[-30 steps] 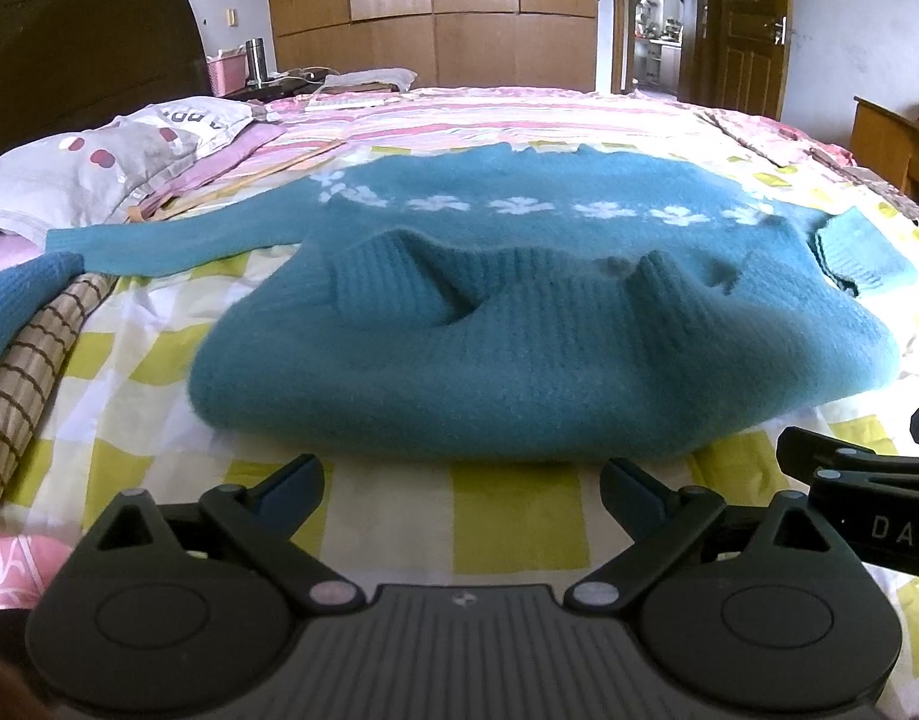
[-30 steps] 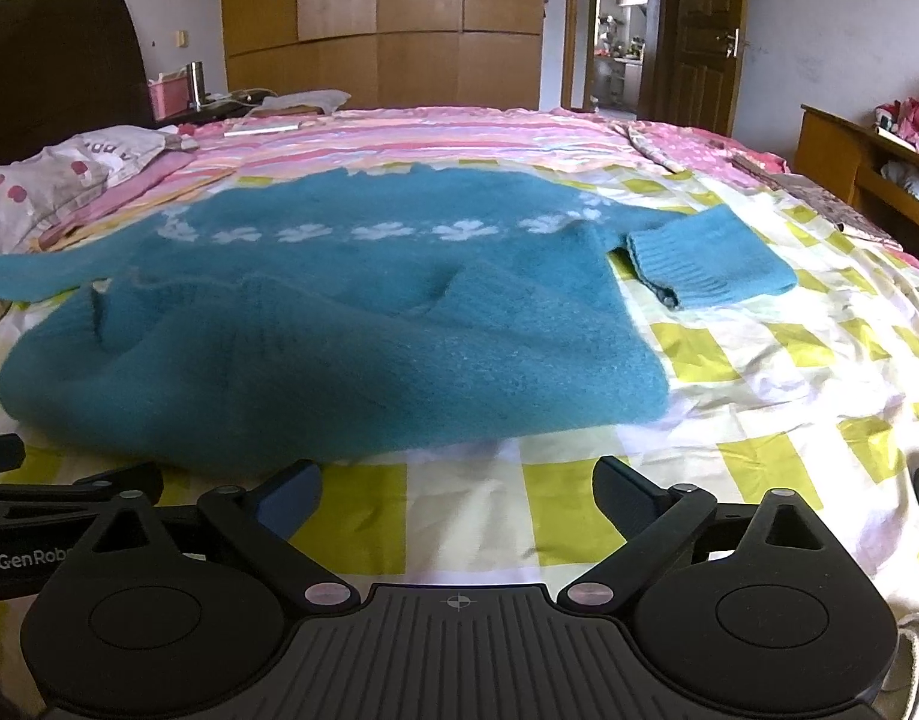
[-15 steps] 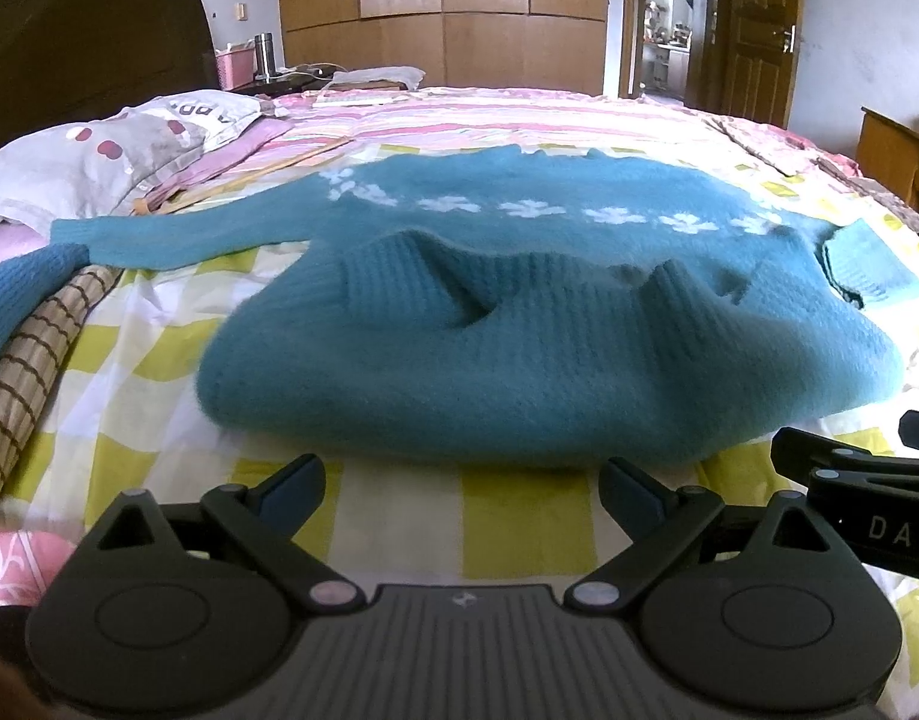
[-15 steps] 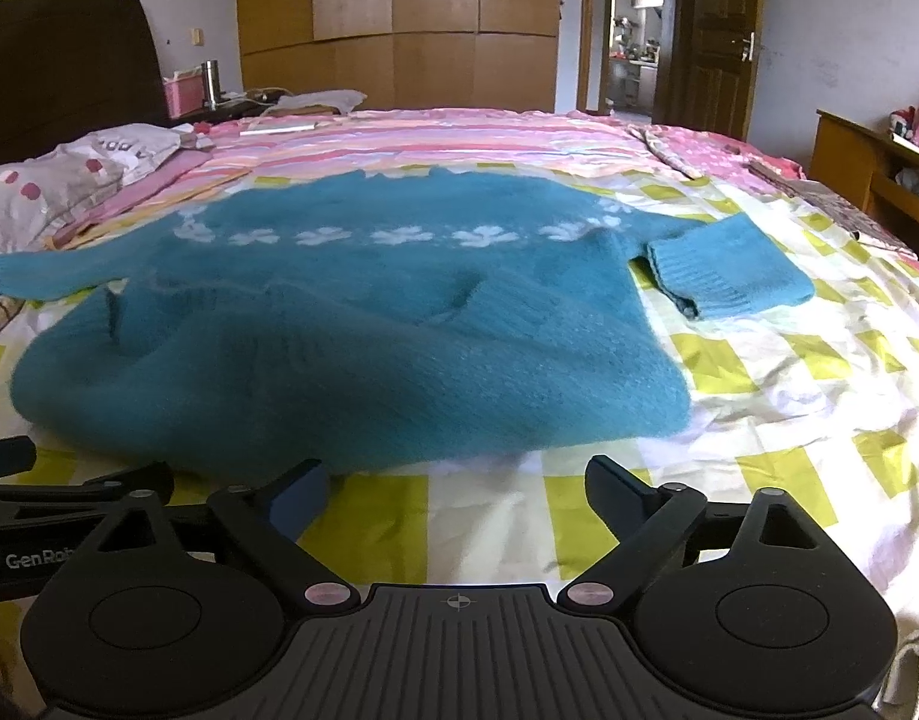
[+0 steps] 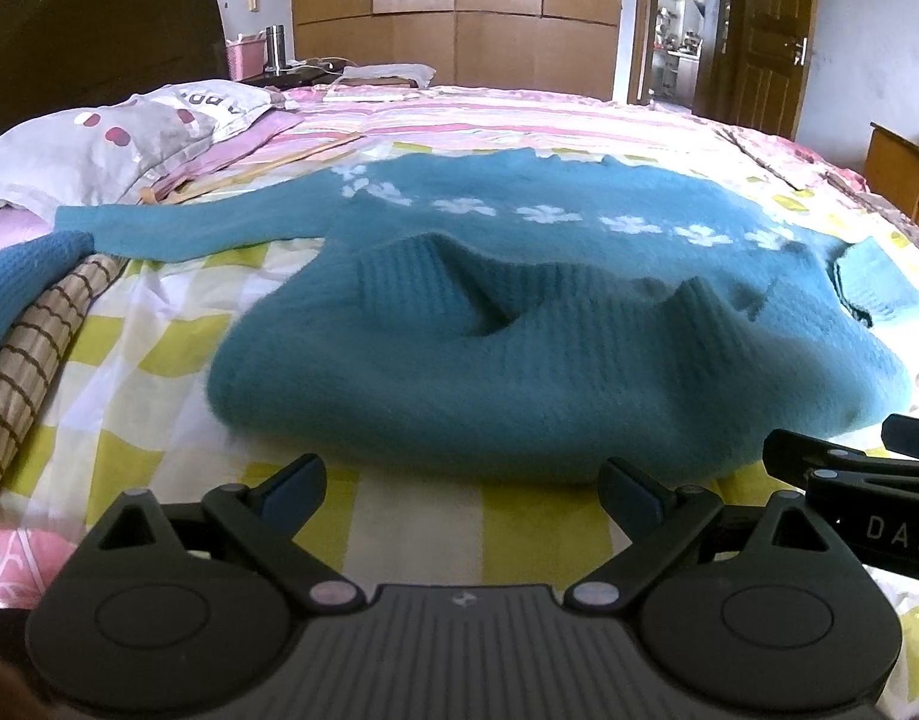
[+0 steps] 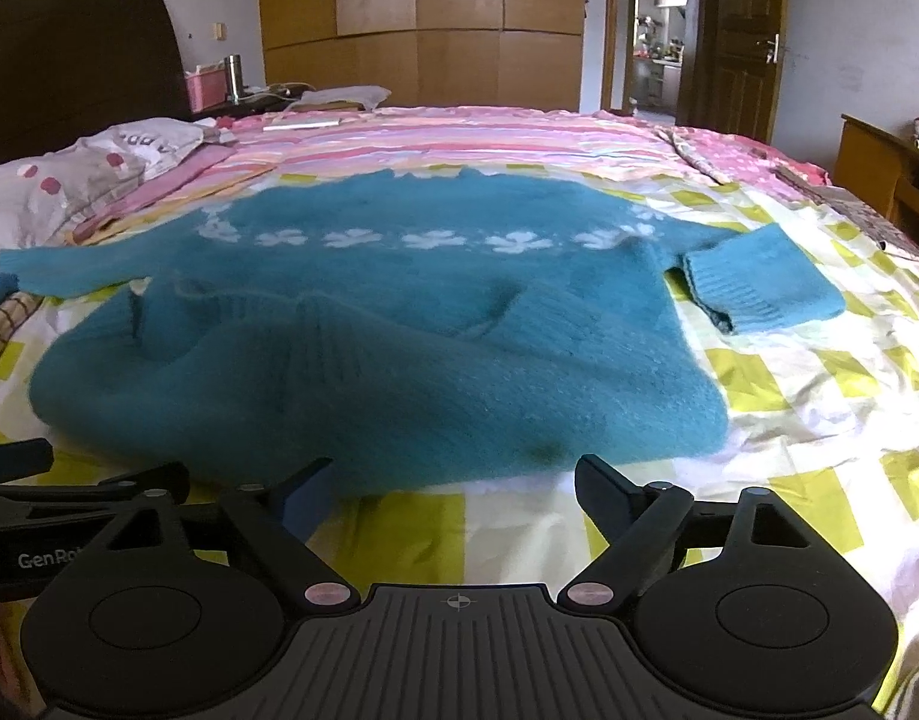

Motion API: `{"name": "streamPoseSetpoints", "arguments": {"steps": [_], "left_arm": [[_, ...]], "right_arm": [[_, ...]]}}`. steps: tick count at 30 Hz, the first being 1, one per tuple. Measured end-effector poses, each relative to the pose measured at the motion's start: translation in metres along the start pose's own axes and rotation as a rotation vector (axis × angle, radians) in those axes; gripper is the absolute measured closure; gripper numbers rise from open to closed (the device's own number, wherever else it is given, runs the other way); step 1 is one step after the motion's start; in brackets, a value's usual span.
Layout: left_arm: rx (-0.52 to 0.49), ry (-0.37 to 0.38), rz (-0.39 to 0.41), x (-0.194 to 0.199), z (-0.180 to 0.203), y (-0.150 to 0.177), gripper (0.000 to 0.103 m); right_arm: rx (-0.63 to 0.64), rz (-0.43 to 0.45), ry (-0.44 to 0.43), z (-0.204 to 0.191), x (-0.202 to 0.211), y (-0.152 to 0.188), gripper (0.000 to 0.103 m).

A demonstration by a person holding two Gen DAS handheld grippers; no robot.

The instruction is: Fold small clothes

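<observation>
A teal knit sweater [image 5: 519,324] [image 6: 399,330] with a row of white flowers lies on the checked bed sheet [image 5: 159,324], its near hem folded back over the body. One sleeve stretches out to the left; the other cuff [image 6: 759,276] is folded in at the right. My left gripper [image 5: 462,483] stands open just short of the sweater's near fold, nothing between its fingers. My right gripper [image 6: 453,489] is beside it at the same fold, its jaws closing but still wide, with only the sheet and the sweater's edge in front of them.
A spotted pillow [image 5: 99,138] and a striped brown cloth [image 5: 33,336] lie at the left, with a blue knit item [image 5: 15,276] beside them. A dark headboard [image 6: 69,60], wardrobe [image 6: 417,24] and wooden door [image 6: 741,30] stand behind the bed. A wooden cabinet [image 6: 879,174] is at right.
Both views have drawn slightly nearer the sweater's near fold. The right gripper's fingers have narrowed a little. The sweater itself has not moved.
</observation>
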State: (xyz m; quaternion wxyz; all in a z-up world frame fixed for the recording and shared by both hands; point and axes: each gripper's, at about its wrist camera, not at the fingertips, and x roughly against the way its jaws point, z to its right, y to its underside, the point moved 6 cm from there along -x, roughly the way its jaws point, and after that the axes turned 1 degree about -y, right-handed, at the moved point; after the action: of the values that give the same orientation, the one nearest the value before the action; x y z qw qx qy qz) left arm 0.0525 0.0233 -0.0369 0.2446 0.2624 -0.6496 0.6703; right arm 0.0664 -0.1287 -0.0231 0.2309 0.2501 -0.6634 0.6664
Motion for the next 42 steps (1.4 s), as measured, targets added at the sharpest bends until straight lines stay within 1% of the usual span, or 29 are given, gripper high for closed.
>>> {"name": "streamPoseSetpoints", "arguments": {"steps": [4, 8, 12, 17, 21, 26, 29, 32, 34, 36, 38, 42], "left_arm": [[-0.005, -0.002, 0.016, 0.0, -0.003, -0.003, 0.002], [0.004, 0.017, 0.042, 0.004, -0.009, -0.012, 0.002], [-0.007, 0.025, 0.079, 0.009, -0.018, -0.024, 0.001], [-0.007, 0.033, 0.098, 0.006, -0.039, -0.043, 0.001], [-0.027, 0.026, 0.093, -0.007, -0.06, -0.058, 0.001], [-0.045, 0.066, 0.07, -0.032, -0.079, -0.075, 0.001], [-0.052, 0.113, 0.054, -0.048, -0.088, -0.086, 0.001], [-0.053, 0.165, 0.03, -0.061, -0.096, -0.093, 0.001], [-0.047, 0.218, 0.001, -0.07, -0.098, -0.094, 0.001], [-0.037, 0.276, -0.043, -0.08, -0.1, -0.092, 0.001], [-0.031, 0.324, -0.079, -0.089, -0.099, -0.089, 0.001], [-0.03, 0.46, -0.141, -0.091, -0.09, -0.079, 0.001]], "right_arm": [[0.011, 0.004, -0.022, -0.002, -0.002, -0.004, 0.018], [0.011, 0.009, -0.035, -0.002, -0.006, -0.013, 0.018], [0.013, 0.024, -0.045, 0.001, -0.008, -0.026, 0.018], [0.034, 0.027, -0.061, -0.001, -0.02, -0.04, 0.018], [0.067, 0.016, -0.113, -0.011, -0.036, -0.055, 0.018], [0.096, -0.012, -0.202, -0.027, -0.061, -0.079, 0.018], [0.11, -0.049, -0.277, -0.036, -0.079, -0.092, 0.018], [0.116, -0.115, -0.371, -0.046, -0.098, -0.101, 0.018], [0.119, -0.159, -0.427, -0.051, -0.108, -0.103, 0.018], [0.129, -0.199, -0.483, -0.055, -0.116, -0.103, 0.018], [0.138, -0.225, -0.553, -0.059, -0.121, -0.101, 0.018], [0.133, -0.333, -0.674, -0.067, -0.124, -0.093, 0.018]]}}
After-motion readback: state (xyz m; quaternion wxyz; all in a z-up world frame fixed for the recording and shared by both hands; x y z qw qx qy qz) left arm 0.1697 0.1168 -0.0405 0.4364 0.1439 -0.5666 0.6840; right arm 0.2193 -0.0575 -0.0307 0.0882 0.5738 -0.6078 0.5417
